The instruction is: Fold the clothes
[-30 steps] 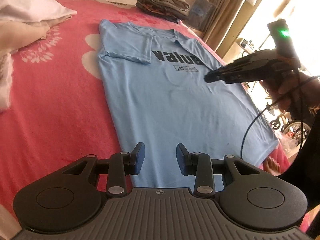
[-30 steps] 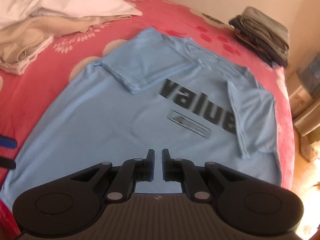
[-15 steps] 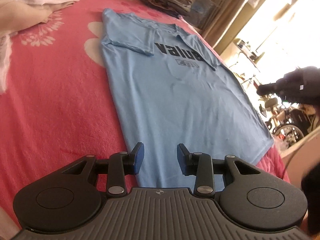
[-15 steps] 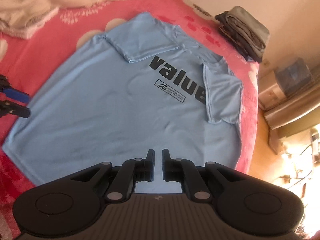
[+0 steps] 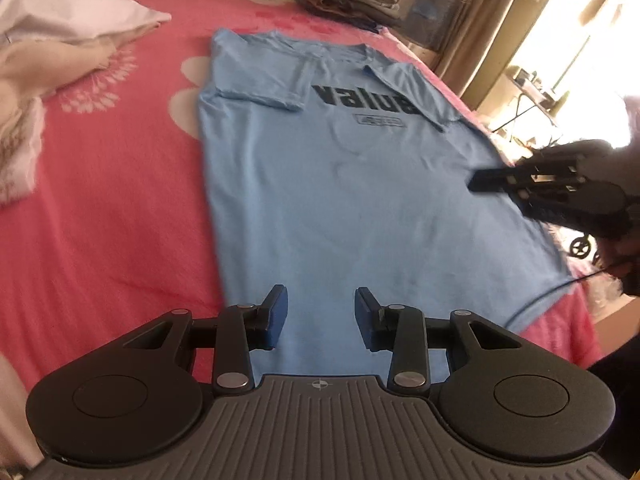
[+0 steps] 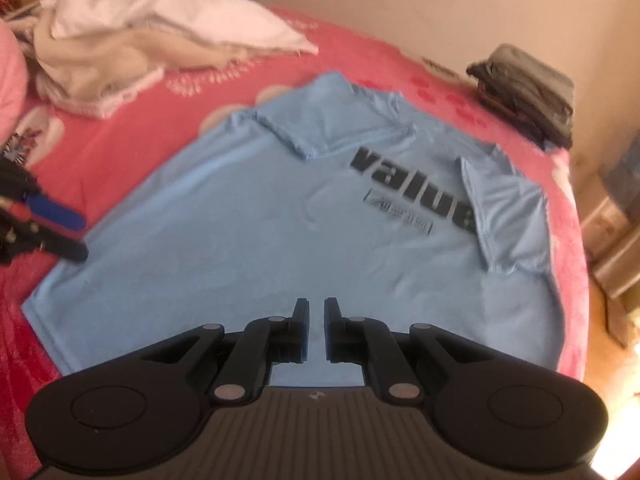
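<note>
A light blue T-shirt (image 5: 340,184) printed "value" lies flat on the pink bed, both sleeves folded in over the chest; it also shows in the right wrist view (image 6: 280,240). My left gripper (image 5: 320,312) is open and empty, hovering over the shirt's hem near its left side. My right gripper (image 6: 316,324) has its jaws nearly closed with a narrow gap, holding nothing, above the hem on the right side. The right gripper also shows in the left wrist view (image 5: 480,182), over the shirt's right edge. The left gripper's fingers (image 6: 60,216) show at the left edge of the right wrist view.
A pile of white and cream laundry (image 5: 60,52) lies on the pink bedspread (image 5: 100,200) at the far left. A stack of folded grey clothes (image 6: 528,92) sits at the bed's far corner. The bed's right edge drops to the floor (image 6: 600,320) by curtains (image 5: 480,12).
The right gripper has dropped from above the shirt's chest toward its lower right edge. Both views have shifted; the left gripper stays open over the hem.
</note>
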### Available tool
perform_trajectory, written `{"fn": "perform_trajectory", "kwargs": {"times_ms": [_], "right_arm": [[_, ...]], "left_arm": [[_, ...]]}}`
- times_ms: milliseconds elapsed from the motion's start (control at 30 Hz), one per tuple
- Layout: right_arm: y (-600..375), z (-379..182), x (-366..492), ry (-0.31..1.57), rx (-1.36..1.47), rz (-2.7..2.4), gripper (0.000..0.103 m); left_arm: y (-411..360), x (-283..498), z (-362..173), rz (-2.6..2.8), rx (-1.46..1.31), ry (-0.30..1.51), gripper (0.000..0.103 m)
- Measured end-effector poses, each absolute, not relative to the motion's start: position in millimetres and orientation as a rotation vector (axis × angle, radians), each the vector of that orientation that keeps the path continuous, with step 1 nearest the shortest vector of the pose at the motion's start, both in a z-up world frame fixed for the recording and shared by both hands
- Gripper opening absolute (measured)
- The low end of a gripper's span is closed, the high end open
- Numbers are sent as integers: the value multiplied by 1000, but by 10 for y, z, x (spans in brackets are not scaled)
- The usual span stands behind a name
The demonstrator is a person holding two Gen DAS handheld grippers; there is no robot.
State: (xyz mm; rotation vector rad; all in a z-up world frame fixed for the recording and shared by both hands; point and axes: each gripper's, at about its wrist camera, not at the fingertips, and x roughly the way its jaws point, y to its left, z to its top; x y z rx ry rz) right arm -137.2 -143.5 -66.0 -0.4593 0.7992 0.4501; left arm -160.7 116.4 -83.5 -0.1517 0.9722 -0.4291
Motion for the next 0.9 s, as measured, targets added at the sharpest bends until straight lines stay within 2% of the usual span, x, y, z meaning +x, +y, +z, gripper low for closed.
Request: {"fn": "perform_trajectory", "kwargs": {"times_ms": [133,267,333,367,400,500,733,900], "right_arm": [[-1563,-600,-1431,648,-511,465,8],[-1761,-510,-1488,587,-469,458,9],[-1845,-405,-1543,533,-455,465,19],[-1885,-349,-1571,505,-448,469,39],[-1926,-293,-1600,476,-441,472,46],[-2030,-124,-1628,433,-378,502,46],[-2268,151,-1440,548,18,665,46],[-2353,117,-1394,629,205,721,46]], "left_arm": [[971,-1695,-910,-421,-125,994,39],[850,-1666,-912,-430,-171,1038,39],[796,-1662,-865,-439,-166,1021,39],[774,-1656,-848,-442,-164,1011,39],[754,-1650,-833,-443,-163,1001,39],[713,-1659,-828,-445,-172,996,39],[683,-1736,-811,-457,-174,996,39],[729,-1751,-826,-445,-200,1001,39]]}}
